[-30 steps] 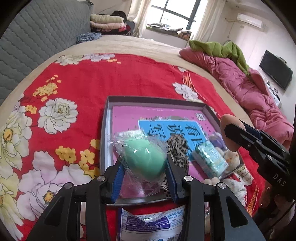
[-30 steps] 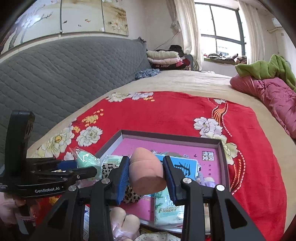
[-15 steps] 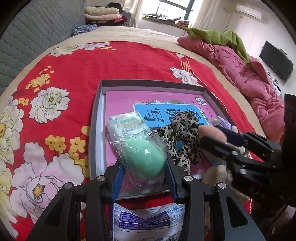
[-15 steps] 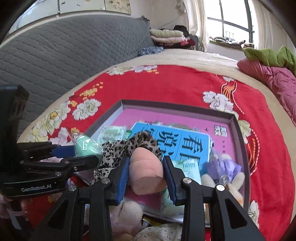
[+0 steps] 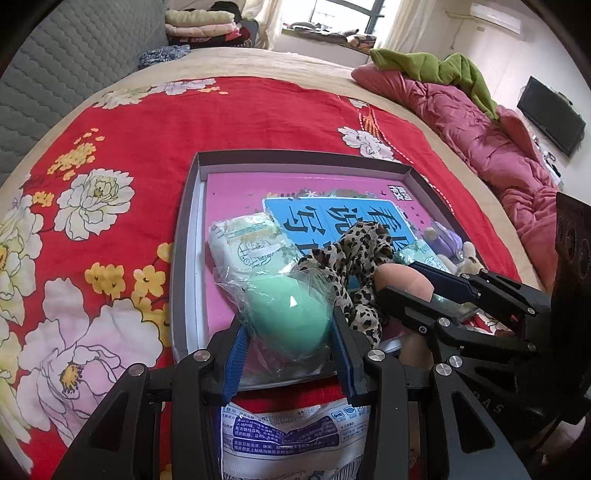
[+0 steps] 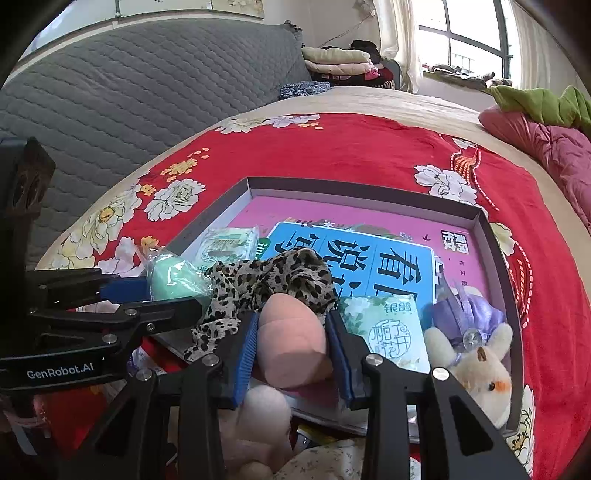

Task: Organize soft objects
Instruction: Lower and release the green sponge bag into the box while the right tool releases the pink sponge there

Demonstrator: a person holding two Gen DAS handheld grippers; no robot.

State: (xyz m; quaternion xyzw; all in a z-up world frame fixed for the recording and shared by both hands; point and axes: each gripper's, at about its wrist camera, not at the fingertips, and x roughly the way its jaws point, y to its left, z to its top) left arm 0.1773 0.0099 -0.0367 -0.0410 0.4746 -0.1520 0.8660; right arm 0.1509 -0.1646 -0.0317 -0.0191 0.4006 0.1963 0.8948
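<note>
Sponges in both grips right now. Left gripper [image 5: 290, 325] has its fingers clamped on the green sponge [image 5: 291, 314], still in its clear wrapper, over the near-left corner of the grey tray [image 5: 181, 258]. Right gripper [image 6: 291, 343] has fingers pressed on the pink sponge [image 6: 291, 343], low over the tray's near edge, beside the leopard-print cloth [image 6: 266, 284].

Hard to see: tray's near rim hidden behind both tools; whether the pink sponge touches the tray floor, can't tell. Printed pack [image 5: 291, 435] under the left gripper is cut off by the frame. Pale plush shape [image 6: 258, 417] below the right fingers is mostly covered, prob. a soft toy. Purple item [image 6: 465, 310] half-buried behind the white plush animal [image 6: 476, 365].

In the tray: pink/blue book [image 6: 369, 254] lining the floor, two tissue packs [image 5: 251, 243] [image 6: 391, 332].

Surface: bed w/ red floral blanket [image 5: 122, 166]. Room: grey quilted headboard [image 6: 140, 92], pink quilt [image 5: 480, 129] w/ green blanket [image 5: 428, 66] on top, folded clothes [image 6: 340, 62] by the window [image 6: 465, 33], TV [image 5: 550, 114] on the far wall.
</note>
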